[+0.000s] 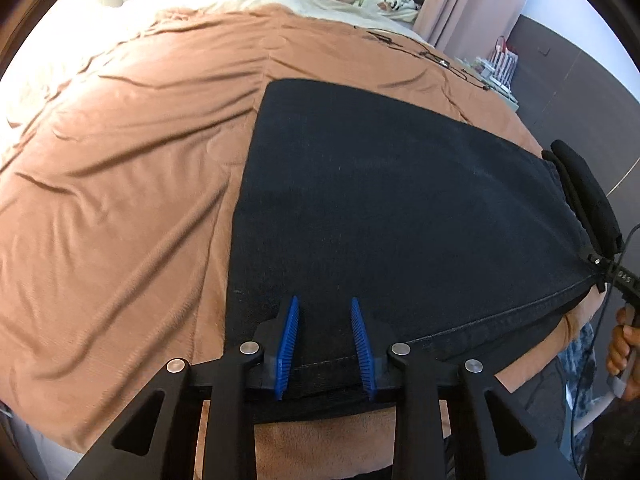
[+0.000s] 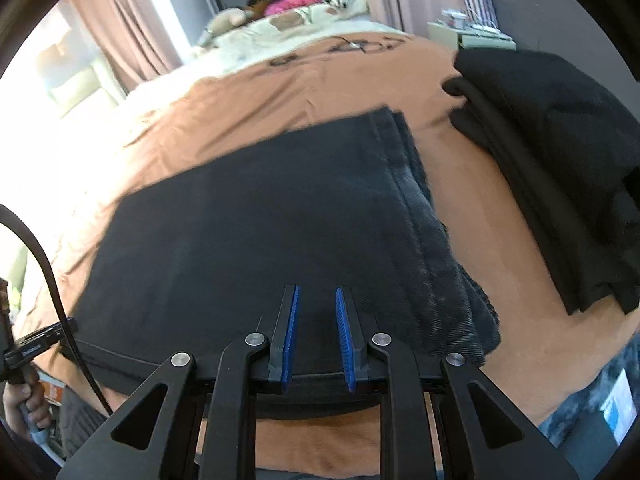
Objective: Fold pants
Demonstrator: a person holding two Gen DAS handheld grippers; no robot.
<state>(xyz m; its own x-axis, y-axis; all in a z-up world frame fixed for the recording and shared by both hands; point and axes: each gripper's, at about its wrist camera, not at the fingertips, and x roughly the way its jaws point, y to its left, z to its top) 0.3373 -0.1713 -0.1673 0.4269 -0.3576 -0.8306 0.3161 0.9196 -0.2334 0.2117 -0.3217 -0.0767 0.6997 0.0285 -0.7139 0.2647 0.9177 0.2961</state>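
Dark folded pants (image 1: 400,208) lie flat on a brown bedspread (image 1: 120,168); the right wrist view shows them (image 2: 260,220) slightly blurred, stacked hems along their right side. My left gripper (image 1: 325,300) stands over the near left edge. Its blue pads are apart, the hem stitching runs flat between them, and no pinch shows. My right gripper (image 2: 318,289) is at the near right edge with its pads narrow and dark cloth filling the gap. The right gripper (image 1: 580,200) also shows on the pants' right border, and the left gripper (image 2: 36,344) at their left corner.
A heap of black clothing (image 2: 560,160) lies on the bedspread (image 2: 500,320) to the right of the pants. Pillows and soft toys (image 2: 296,0) sit at the head of the bed. A nightstand (image 2: 472,36) stands beyond. A person's hand (image 1: 624,344) holds the right gripper's handle.
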